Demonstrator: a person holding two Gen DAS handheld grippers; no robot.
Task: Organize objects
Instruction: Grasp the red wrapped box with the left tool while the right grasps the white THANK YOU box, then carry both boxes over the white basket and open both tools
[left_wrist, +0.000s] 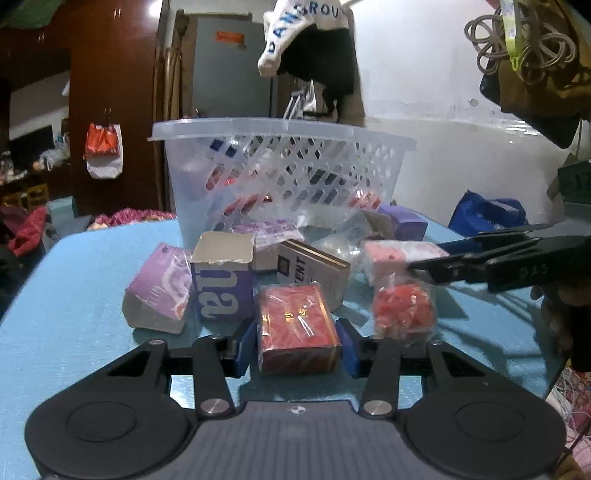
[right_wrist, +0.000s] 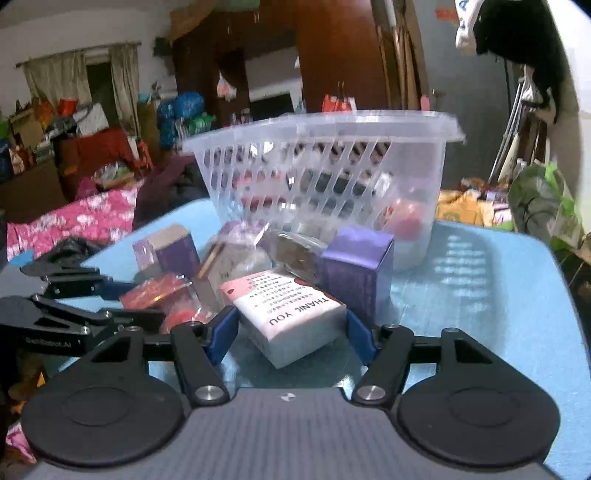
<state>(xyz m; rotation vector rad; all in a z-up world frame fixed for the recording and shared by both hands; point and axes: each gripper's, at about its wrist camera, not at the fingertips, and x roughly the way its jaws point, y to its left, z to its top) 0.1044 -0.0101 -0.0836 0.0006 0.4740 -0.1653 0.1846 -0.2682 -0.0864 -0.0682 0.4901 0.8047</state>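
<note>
Blue table (left_wrist: 74, 266): left gripper (left_wrist: 298, 341) straddles red box (left_wrist: 297, 326) unclenched; right gripper (right_wrist: 291, 332) likewise, pink box (right_wrist: 291, 314).

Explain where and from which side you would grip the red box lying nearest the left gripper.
Grip the red box across its two long side faces, coming in low from its near short end. It lies flat with that end toward the left gripper, whose open blue fingers already flank it; neighbouring boxes crowd its far end.

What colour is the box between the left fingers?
Red with gold marks, the box; clearest in the left wrist view.
</note>
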